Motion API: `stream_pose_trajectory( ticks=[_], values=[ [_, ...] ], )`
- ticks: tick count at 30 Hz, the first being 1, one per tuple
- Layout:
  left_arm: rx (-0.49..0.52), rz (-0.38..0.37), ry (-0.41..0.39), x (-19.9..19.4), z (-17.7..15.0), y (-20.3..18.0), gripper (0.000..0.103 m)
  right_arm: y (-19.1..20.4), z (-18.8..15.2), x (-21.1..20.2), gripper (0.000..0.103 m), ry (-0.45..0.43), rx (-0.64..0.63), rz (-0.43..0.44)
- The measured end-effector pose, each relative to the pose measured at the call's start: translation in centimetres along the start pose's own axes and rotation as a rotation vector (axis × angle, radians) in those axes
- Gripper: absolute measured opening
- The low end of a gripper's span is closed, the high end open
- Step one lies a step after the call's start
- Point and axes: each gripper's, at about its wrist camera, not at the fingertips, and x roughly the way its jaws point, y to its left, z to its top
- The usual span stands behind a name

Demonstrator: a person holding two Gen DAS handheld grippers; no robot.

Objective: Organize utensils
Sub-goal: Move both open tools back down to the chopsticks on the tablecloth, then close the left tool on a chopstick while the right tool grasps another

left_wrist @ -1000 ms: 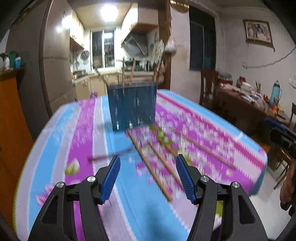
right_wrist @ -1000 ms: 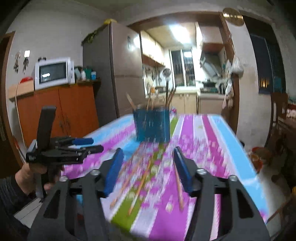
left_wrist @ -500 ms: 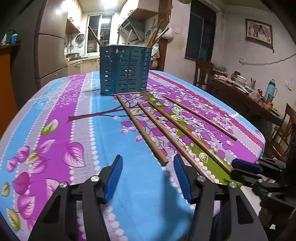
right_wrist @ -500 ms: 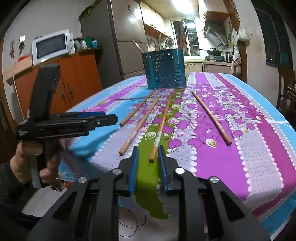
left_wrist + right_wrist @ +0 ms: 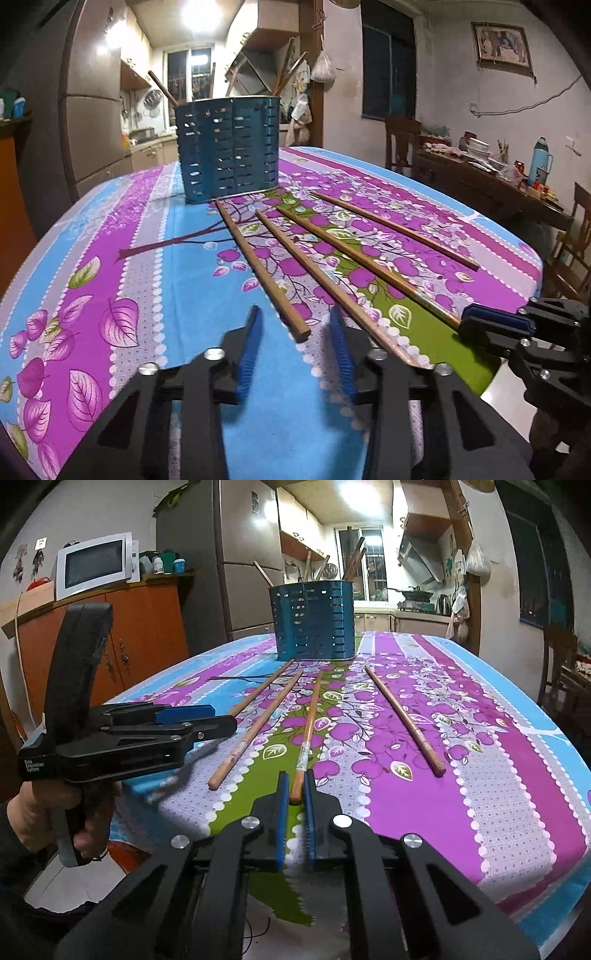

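Observation:
Several wooden chopsticks lie side by side on the floral tablecloth (image 5: 184,295), running back to a blue slotted holder (image 5: 229,155) (image 5: 314,620) with more sticks standing in it. My left gripper (image 5: 295,328) (image 5: 225,718) is low at the near table edge. Its jaws are closing around the near end of the leftmost chopstick (image 5: 258,266), with a gap still on both sides. My right gripper (image 5: 295,790) (image 5: 465,325) is shut on the near end of the third chopstick (image 5: 308,723) (image 5: 369,266).
A person's hand (image 5: 44,812) holds the left gripper's handle off the table's near left corner. An orange cabinet (image 5: 147,635) with a microwave (image 5: 96,565) stands to the left, and a chair (image 5: 402,144) and a cluttered side table (image 5: 491,177) to the right.
Both grippers came down to the table's near edge. The right jaws closed onto a chopstick's end. The left jaws narrowed around the leftmost chopstick.

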Motion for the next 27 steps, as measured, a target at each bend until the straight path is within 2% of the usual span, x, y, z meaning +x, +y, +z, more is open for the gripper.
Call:
stream_pose_trajectory(
  ticks=[2, 7, 13, 15, 18, 27],
  values=[
    [-0.018, 0.019, -0.011, -0.1, -0.1, 0.1, 0.026, 0.1, 0.0, 0.1, 0.007, -0.004, -0.003, -0.004],
    [0.006, 0.05, -0.012, 0.0, -0.2, -1.1, 0.026, 0.2, 0.1, 0.2, 0.007, -0.007, -0.009, -0.011],
    [-0.041, 0.054, -0.02, 0.2, -0.2, -1.2, 0.026, 0.2, 0.3, 0.4, 0.007, -0.004, 0.0, -0.012],
    [-0.045, 0.076, -0.023, 0.2, -0.2, -1.1, 0.014, 0.2, 0.4, 0.4, 0.007, -0.002, 0.003, -0.011],
    [-0.066, 0.072, -0.018, 0.1, -0.2, -0.7, 0.011, 0.1, 0.4, 0.5, 0.007, 0.0, 0.009, -0.005],
    [-0.041, 0.086, -0.02, -2.0, -1.6, -2.0, 0.009, 0.0, 0.5, 0.3, 0.007, 0.0, 0.011, -0.003]
  ],
)
